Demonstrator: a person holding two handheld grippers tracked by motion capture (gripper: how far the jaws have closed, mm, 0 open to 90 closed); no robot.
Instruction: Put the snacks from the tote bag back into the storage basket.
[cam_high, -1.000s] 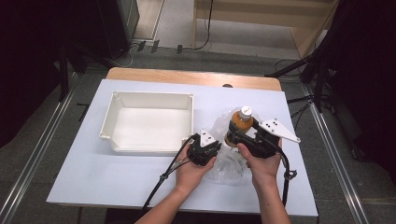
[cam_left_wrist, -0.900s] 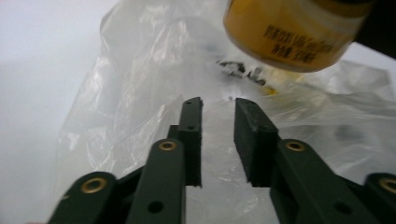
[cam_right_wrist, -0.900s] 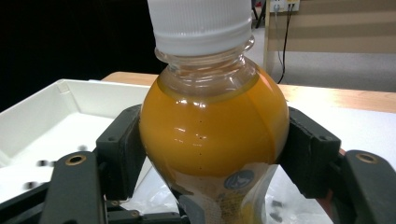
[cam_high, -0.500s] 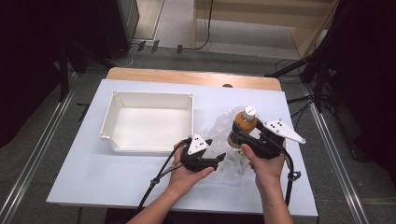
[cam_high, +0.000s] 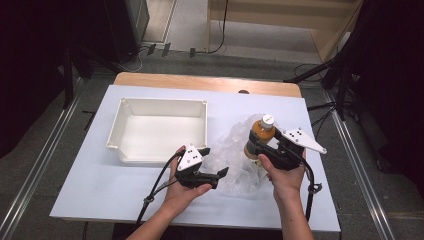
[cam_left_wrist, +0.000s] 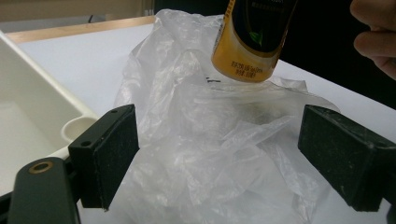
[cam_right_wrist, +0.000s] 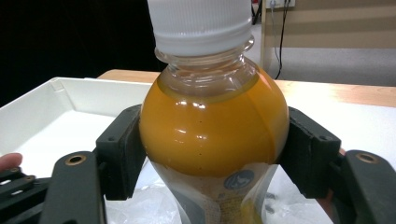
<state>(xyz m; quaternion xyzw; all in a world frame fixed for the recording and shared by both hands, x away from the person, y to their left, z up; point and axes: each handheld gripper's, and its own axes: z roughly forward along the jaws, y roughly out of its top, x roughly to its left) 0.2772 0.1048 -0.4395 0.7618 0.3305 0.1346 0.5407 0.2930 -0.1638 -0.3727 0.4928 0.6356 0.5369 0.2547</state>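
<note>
A bottle of orange drink (cam_high: 261, 135) with a white cap is held upright off the table, my right gripper (cam_high: 256, 143) shut on its body (cam_right_wrist: 214, 135). Under and beside it lies a crumpled clear plastic bag (cam_high: 239, 160) on the white table. In the left gripper view the bottle's base (cam_left_wrist: 250, 44) hangs just above the bag (cam_left_wrist: 210, 149). My left gripper (cam_high: 220, 177) is open, jaws wide apart at the bag's near left edge, nothing between them but loose film.
An empty white bin (cam_high: 160, 131) stands on the table's left half, its near corner (cam_left_wrist: 79, 128) close to my left gripper. The white tabletop (cam_high: 100, 185) ends at a wooden strip (cam_high: 200, 82) at the back. Cables trail toward the front edge.
My left gripper has slid back and left and turned toward the bag, its jaws now wide. The right gripper has lifted the bottle slightly higher out of the bag.
</note>
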